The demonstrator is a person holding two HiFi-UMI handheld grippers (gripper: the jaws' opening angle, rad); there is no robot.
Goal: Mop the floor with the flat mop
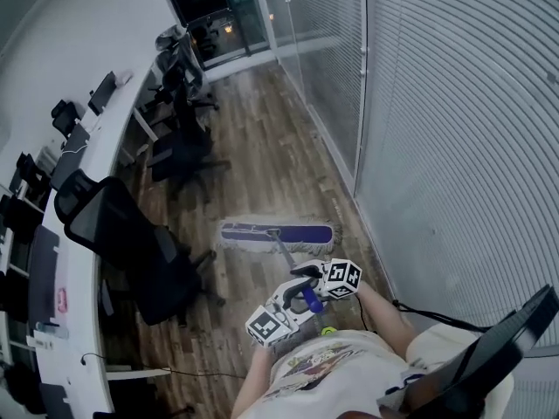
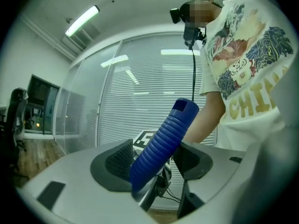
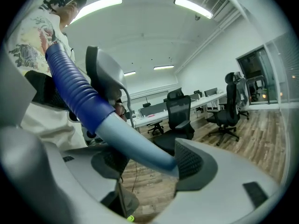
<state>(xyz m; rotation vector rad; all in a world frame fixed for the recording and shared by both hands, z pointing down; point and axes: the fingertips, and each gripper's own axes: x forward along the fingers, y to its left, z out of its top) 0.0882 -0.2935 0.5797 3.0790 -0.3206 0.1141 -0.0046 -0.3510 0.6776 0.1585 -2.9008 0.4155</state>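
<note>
Flat mop: the mop head (image 1: 278, 233) lies flat on the wooden floor (image 1: 262, 147), long side crosswise, at about 12 o'clock from the person in the head view.
Pole (image 1: 285, 253): slants up from the middle of the head back toward 5 o'clock and ends in a ribbed blue grip (image 2: 163, 141).
Left gripper (image 2: 154, 160): jaws wide but closed onto the blue grip. The grip stands tilted between both pads, with its hollow top end above them.
Right gripper (image 3: 148, 158): jaws clamped on the pale pole just below where the blue grip begins. The pole crosses between the pads.
Stacking: head view shows the two grippers close together on the handle, right one nearer the mop head.
Surroundings: a black office chair (image 1: 131, 243) sits at 9 o'clock of the mop head, beside a long white desk (image 1: 83, 260). A glass wall with blinds (image 1: 454, 129) is at 3 o'clock.
</note>
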